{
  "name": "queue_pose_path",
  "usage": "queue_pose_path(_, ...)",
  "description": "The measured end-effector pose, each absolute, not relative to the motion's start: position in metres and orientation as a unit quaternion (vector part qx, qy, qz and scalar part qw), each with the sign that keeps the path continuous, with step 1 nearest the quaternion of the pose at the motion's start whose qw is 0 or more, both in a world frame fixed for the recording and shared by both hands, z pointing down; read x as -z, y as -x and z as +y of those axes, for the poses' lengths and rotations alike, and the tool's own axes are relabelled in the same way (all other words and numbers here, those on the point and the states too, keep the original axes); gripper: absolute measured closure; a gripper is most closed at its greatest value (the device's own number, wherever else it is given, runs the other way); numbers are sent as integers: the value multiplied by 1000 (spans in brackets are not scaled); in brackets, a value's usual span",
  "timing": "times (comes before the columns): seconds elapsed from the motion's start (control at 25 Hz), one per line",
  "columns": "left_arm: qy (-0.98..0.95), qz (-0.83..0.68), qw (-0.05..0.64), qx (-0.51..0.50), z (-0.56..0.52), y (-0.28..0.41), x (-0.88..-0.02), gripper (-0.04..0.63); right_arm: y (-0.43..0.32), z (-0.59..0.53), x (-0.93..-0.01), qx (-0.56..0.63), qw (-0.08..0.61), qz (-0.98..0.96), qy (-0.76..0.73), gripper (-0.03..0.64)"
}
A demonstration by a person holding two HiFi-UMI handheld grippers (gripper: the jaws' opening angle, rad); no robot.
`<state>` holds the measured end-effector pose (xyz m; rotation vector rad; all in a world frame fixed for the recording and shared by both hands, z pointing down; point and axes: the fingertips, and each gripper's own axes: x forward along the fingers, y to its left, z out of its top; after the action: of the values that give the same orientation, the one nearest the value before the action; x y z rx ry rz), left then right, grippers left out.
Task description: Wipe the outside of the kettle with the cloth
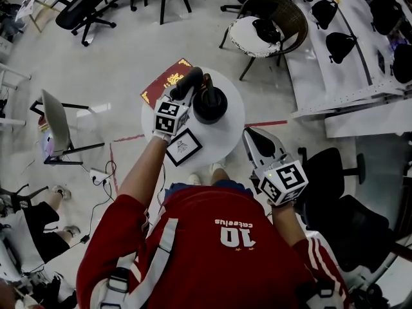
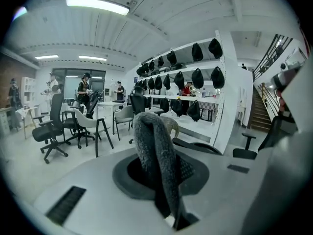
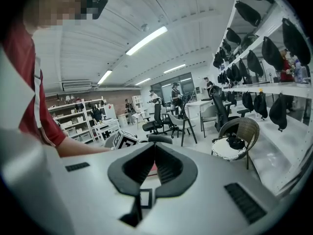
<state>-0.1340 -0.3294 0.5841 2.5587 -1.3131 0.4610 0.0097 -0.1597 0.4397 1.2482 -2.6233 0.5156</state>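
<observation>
Clamping grey cloth [image 2: 157, 160] in left tool [image 1: 192, 81], just beside black kettle [image 1: 210, 103] standing on round white counter [image 1: 226, 139]. Holding right tool [image 3: 154, 153] closed, empty, by counter's near edge, apart from kettle.

A round white worktop [image 1: 225, 134] carries a black-framed picture [image 1: 183, 147]. A red booklet [image 1: 164, 79] shows at its far edge, and a wicker chair [image 1: 283, 11] stands beyond.

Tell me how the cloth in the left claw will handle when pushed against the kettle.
The cloth is probably floppy: it folds over on itself in the shut left claw. Its fuzzy pile suggests it's light and grippy, so it should drag rather than slide on the kettle. Likely it will bunch unless pressed flat.
</observation>
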Motion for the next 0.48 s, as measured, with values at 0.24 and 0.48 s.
queue_pose_path(0.24, -881, -433, 123, -143, -325, 126, -579, 548, -7, -156, -445, -179, 98, -884, -420, 600)
queue_pose_path(0.48, -889, -416, 133, -138, -314, 120, -583, 548, -3, -151, -445, -178, 97, -885, -420, 600)
